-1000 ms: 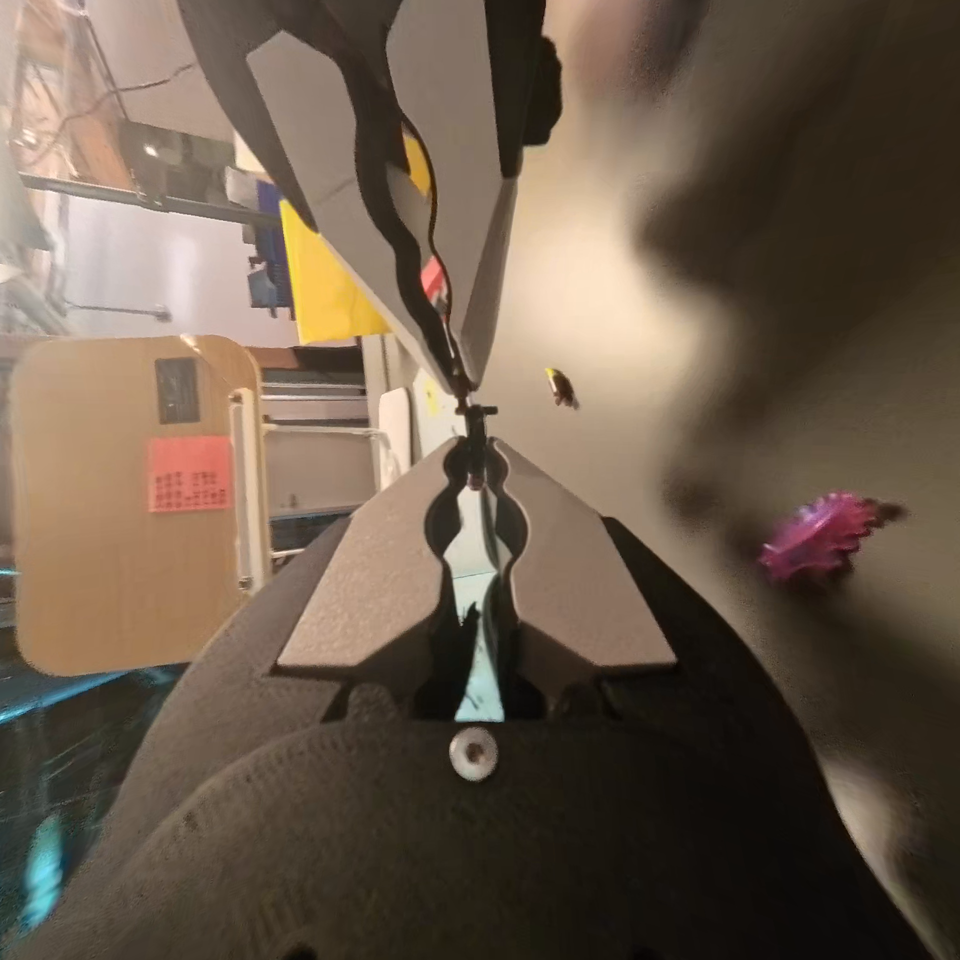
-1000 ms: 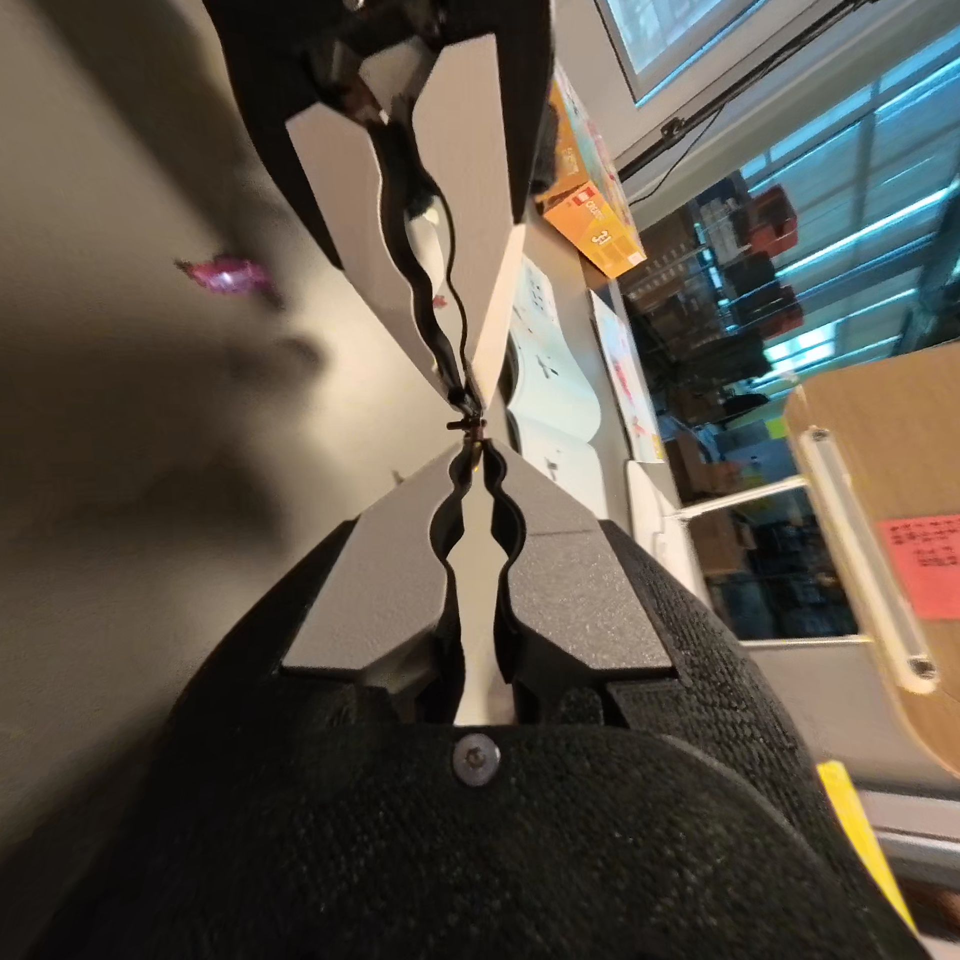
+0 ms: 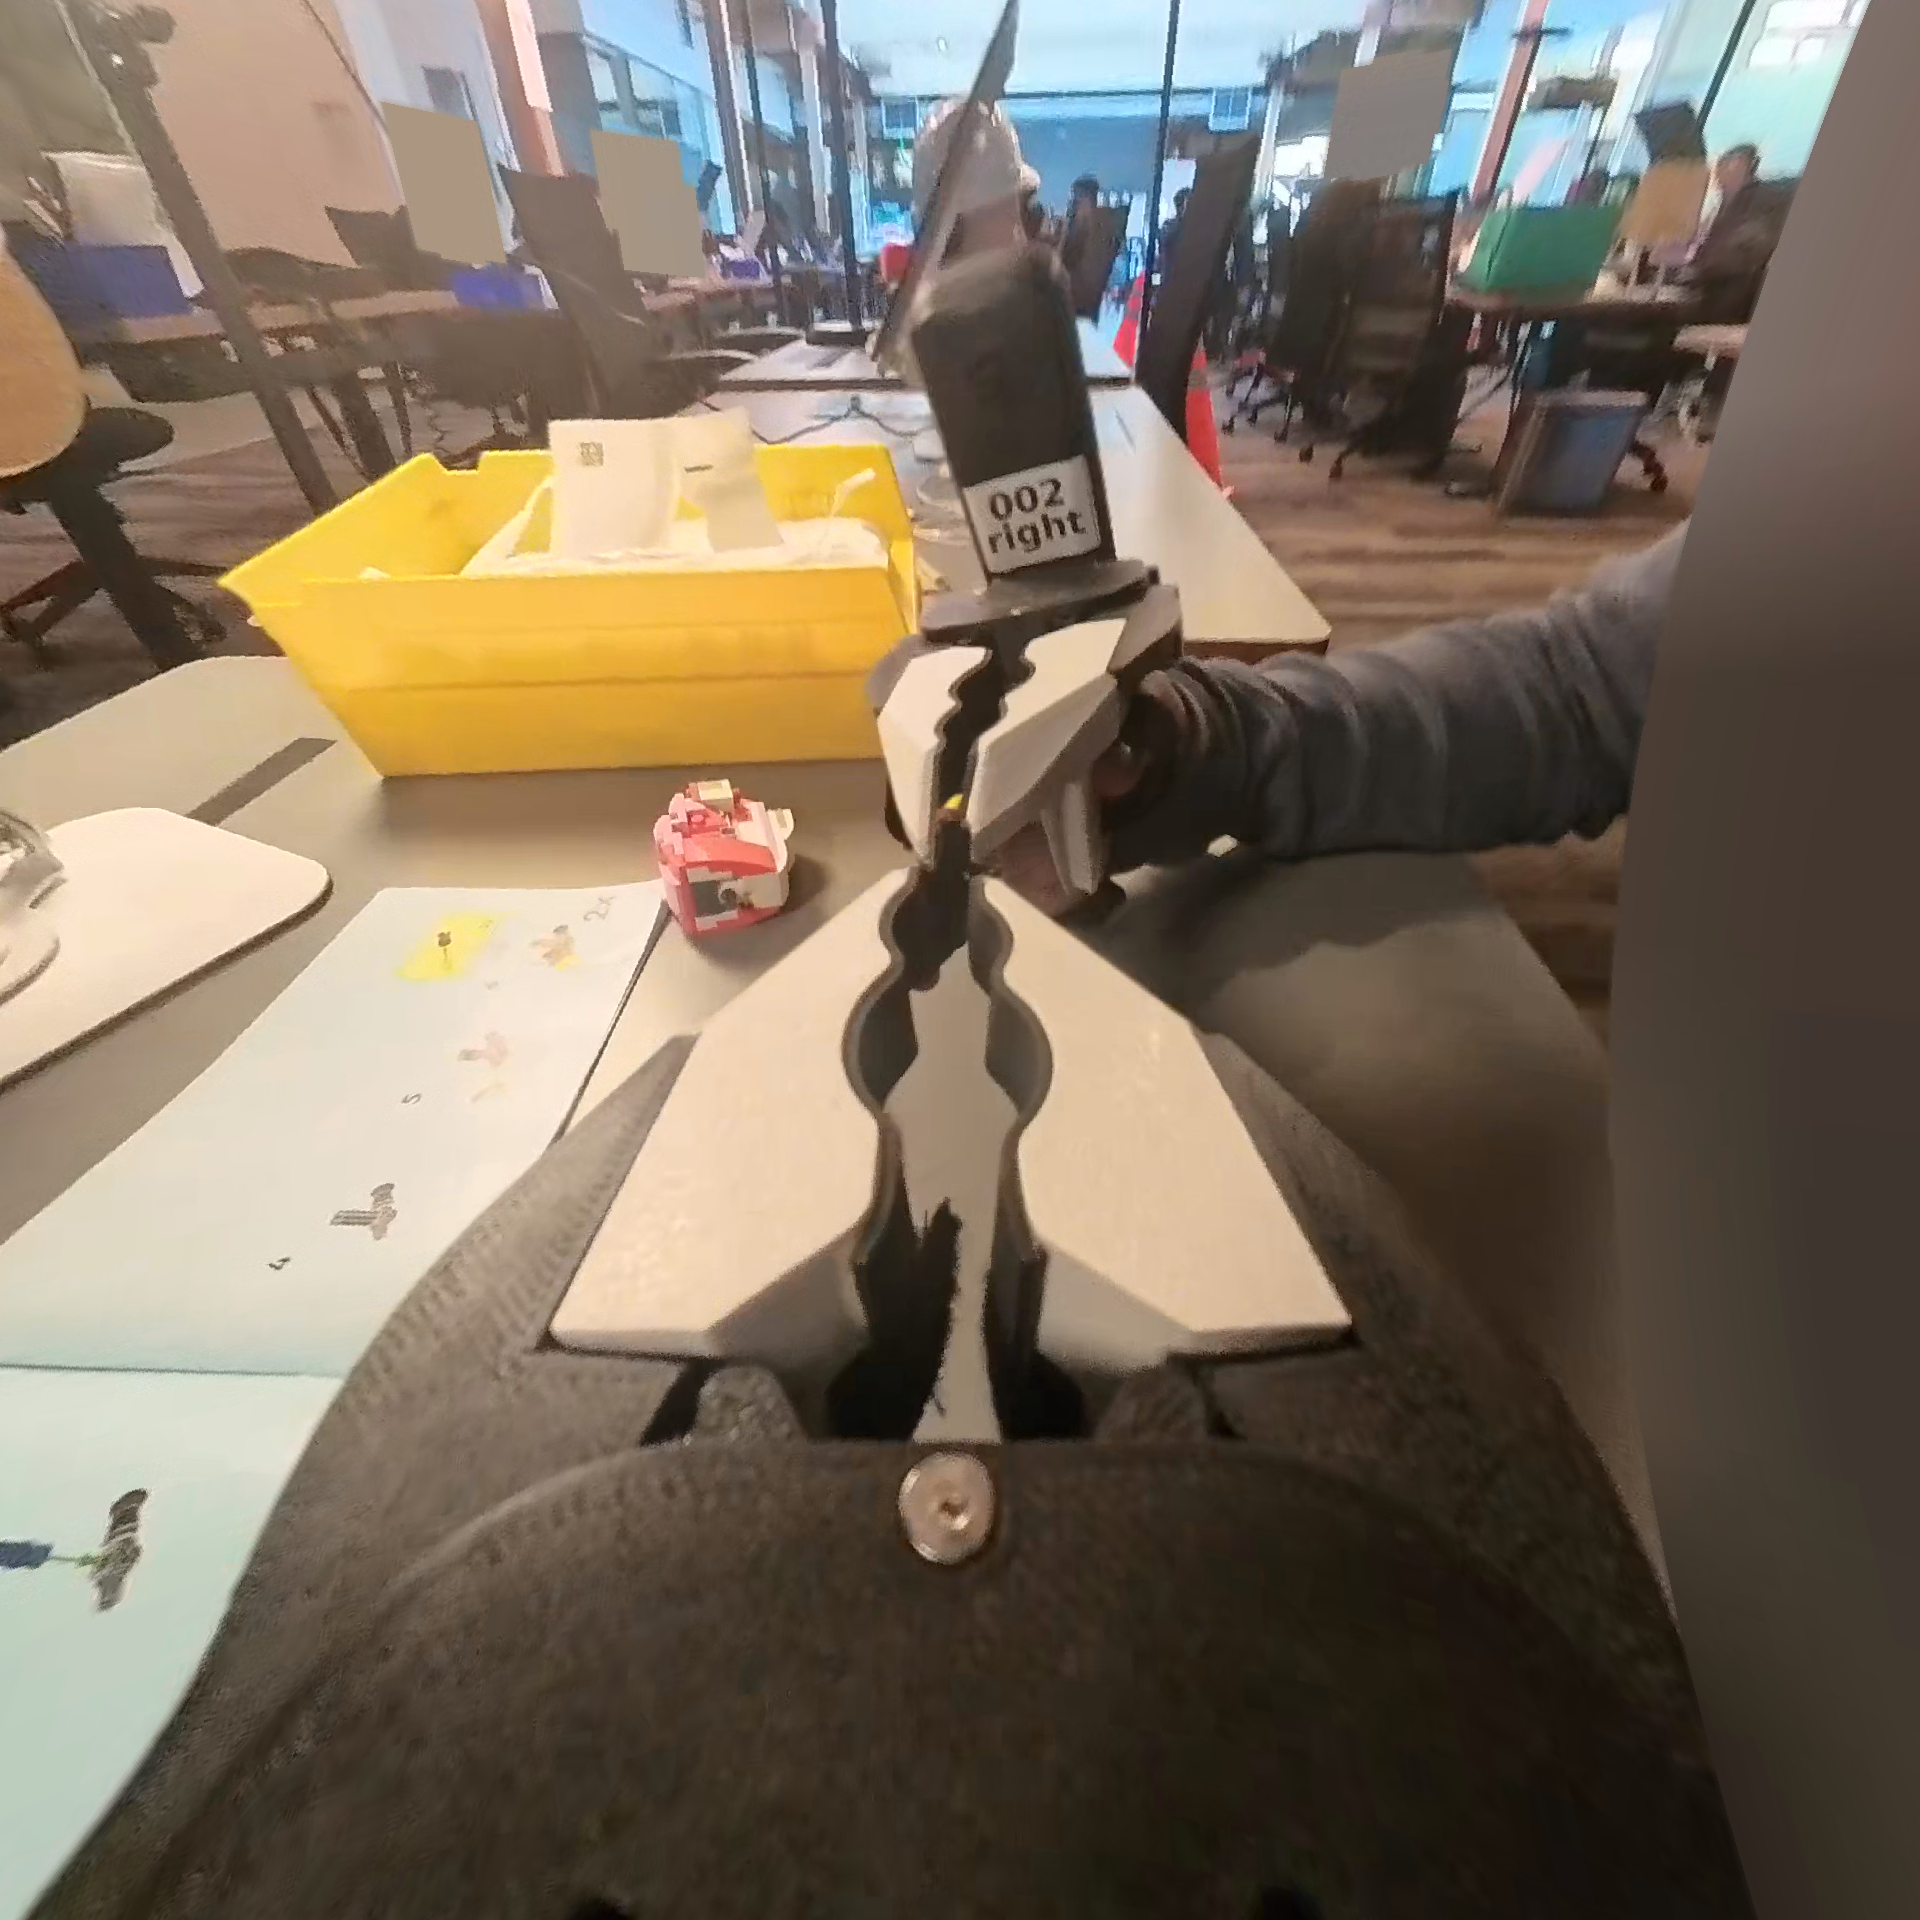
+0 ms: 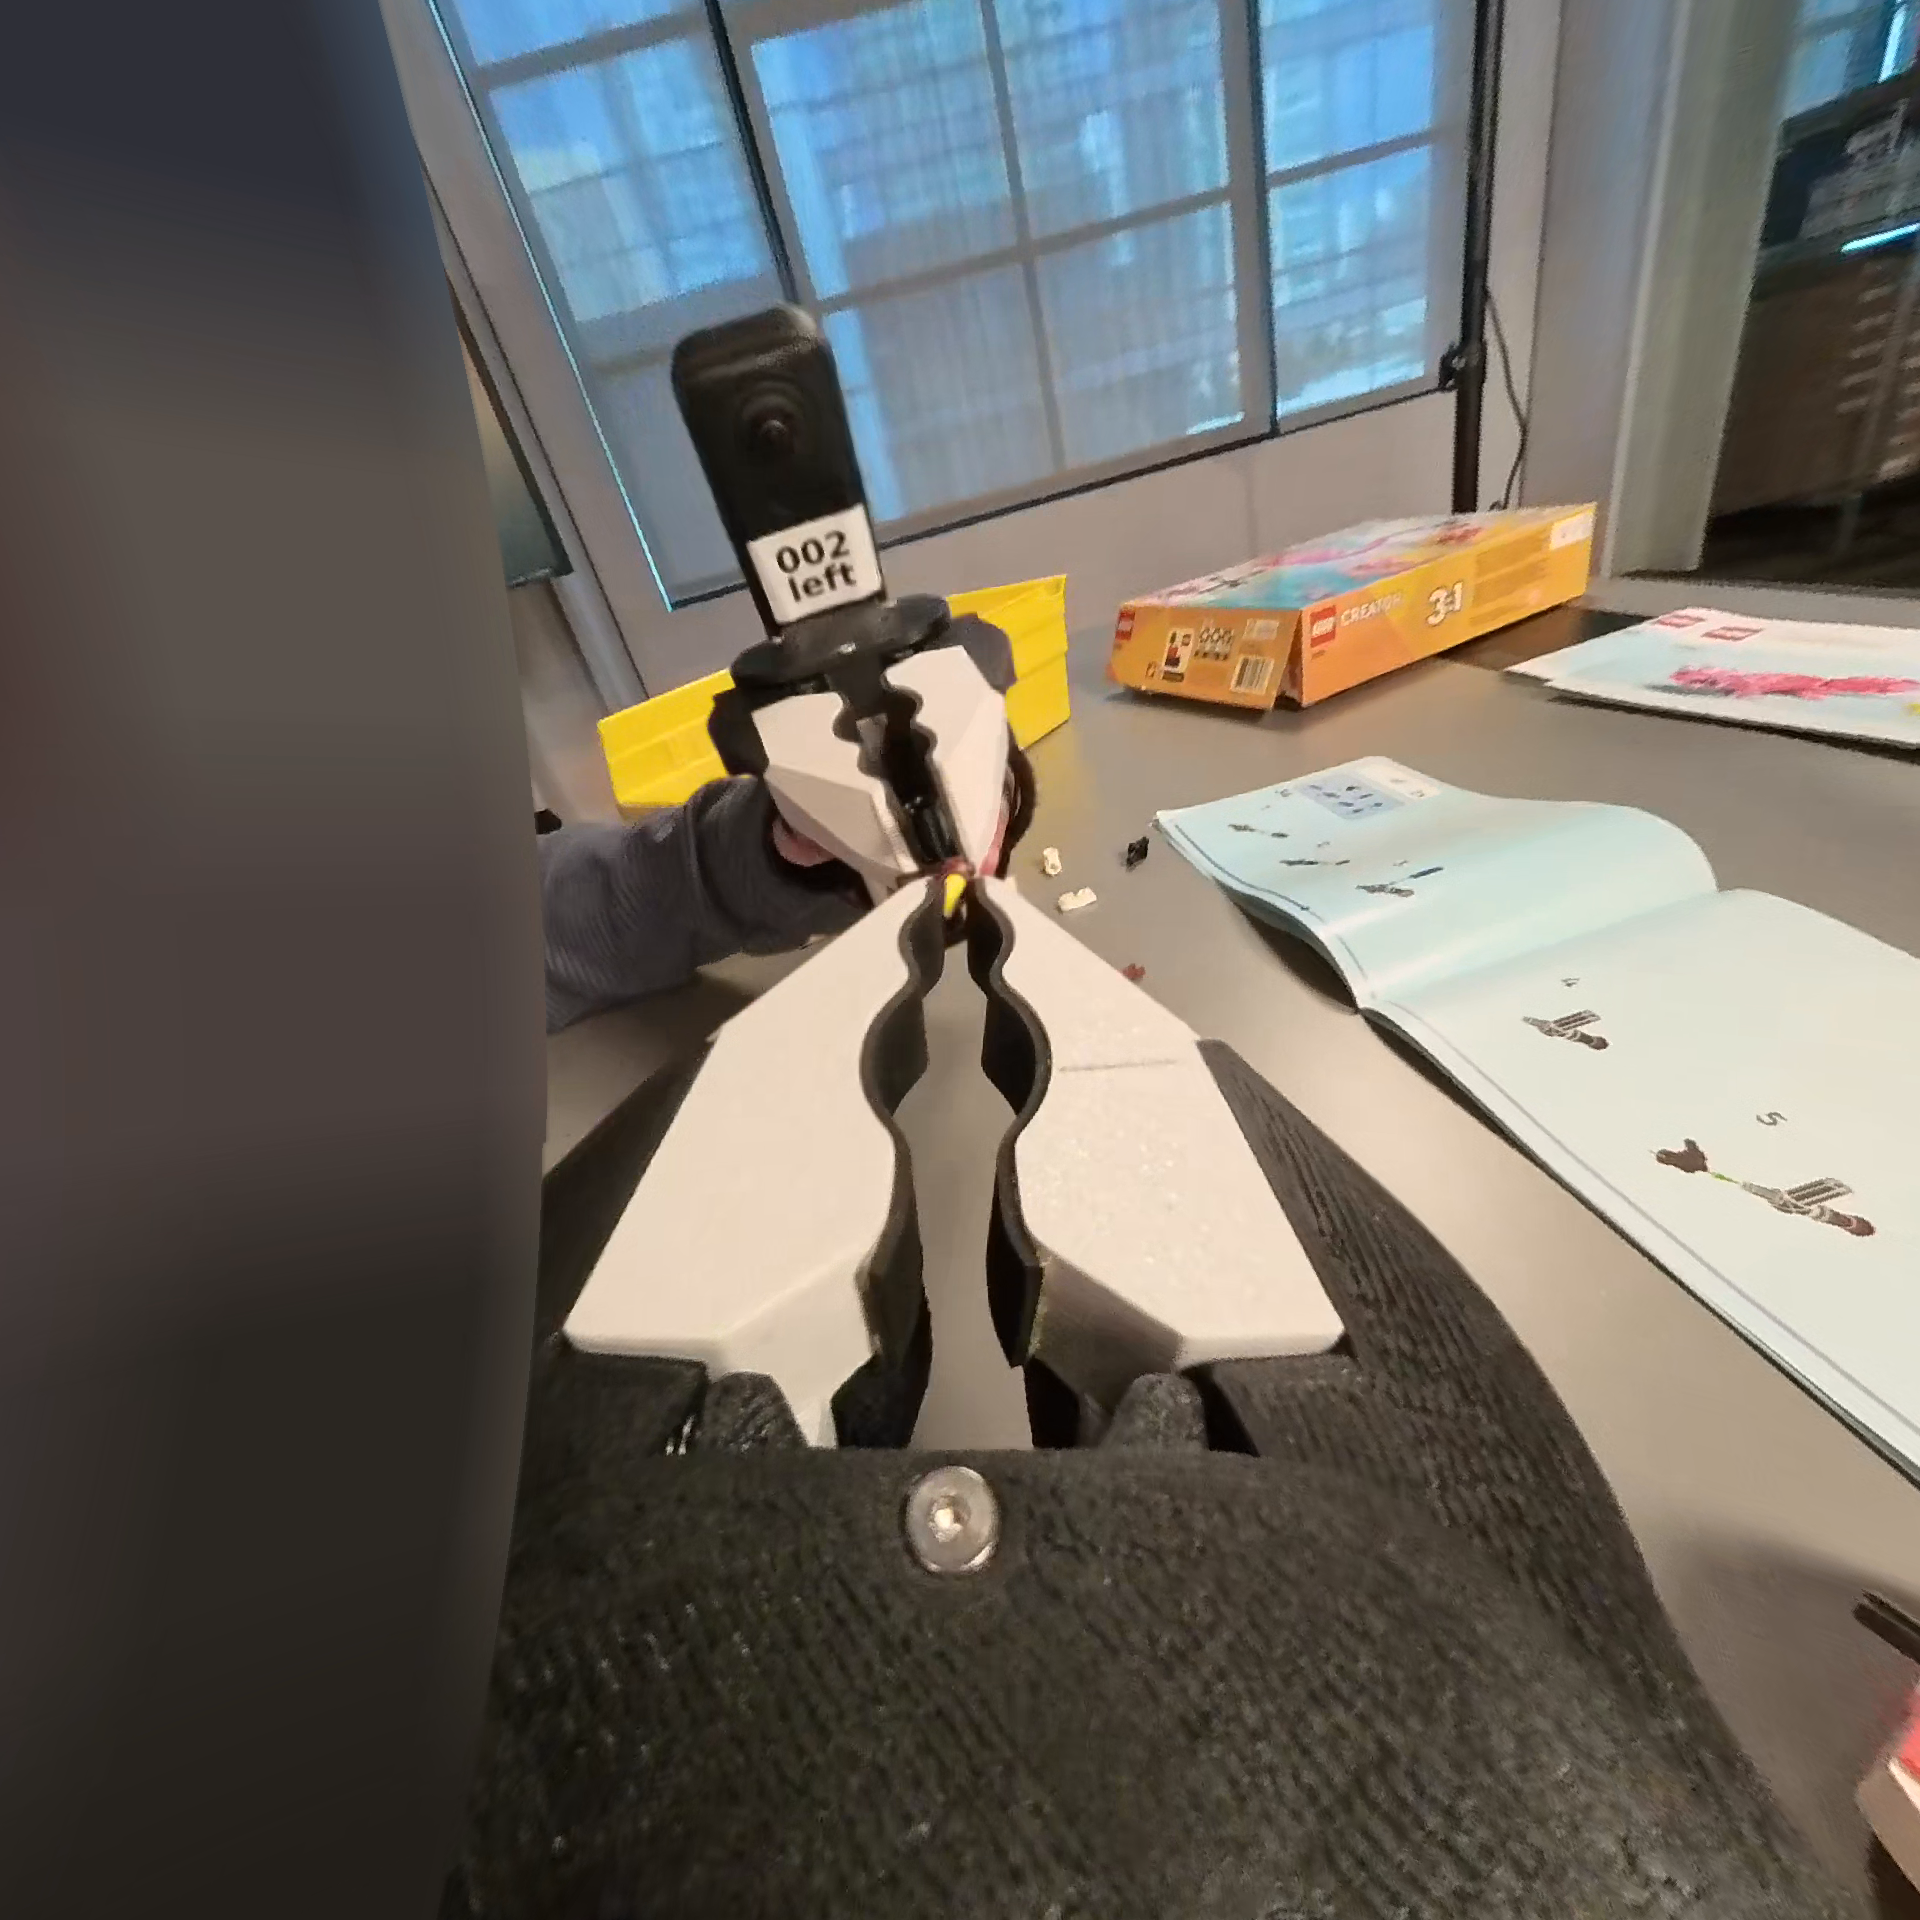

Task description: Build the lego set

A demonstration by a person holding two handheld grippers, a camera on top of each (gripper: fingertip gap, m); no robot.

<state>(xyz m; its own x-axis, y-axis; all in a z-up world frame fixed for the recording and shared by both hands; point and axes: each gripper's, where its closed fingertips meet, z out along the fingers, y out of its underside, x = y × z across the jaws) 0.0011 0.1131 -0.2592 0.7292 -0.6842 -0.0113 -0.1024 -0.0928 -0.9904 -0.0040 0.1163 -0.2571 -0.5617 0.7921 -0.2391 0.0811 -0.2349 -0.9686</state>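
Note:
My left gripper (image 3: 940,883) and my right gripper (image 4: 948,906) meet tip to tip above the grey table (image 3: 1299,997). A small dark piece with a yellow end (image 4: 950,891) sits between the two pairs of fingertips. In the right wrist view the yellow end lies in my right gripper's shut tips, and the dark end reaches into the left gripper (image 4: 935,860) opposite. In the left wrist view the yellow end (image 3: 951,803) shows in the right gripper (image 3: 948,831) above, and my left fingertips are shut on the dark end. A gloved hand and grey sleeve (image 3: 1403,748) hold the right gripper.
A red and white brick model (image 3: 722,868) stands on the table by a yellow bin (image 3: 582,644) of white bags. An open pale blue instruction booklet (image 4: 1558,987) lies to one side, an orange box (image 4: 1351,613) behind it. Small loose pieces (image 4: 1075,899) lie near the booklet. Less than 4 cm separates the two grippers' tips.
Both grippers have swung round together from a tilted pose to level with the table. Their tips still meet on the small piece.

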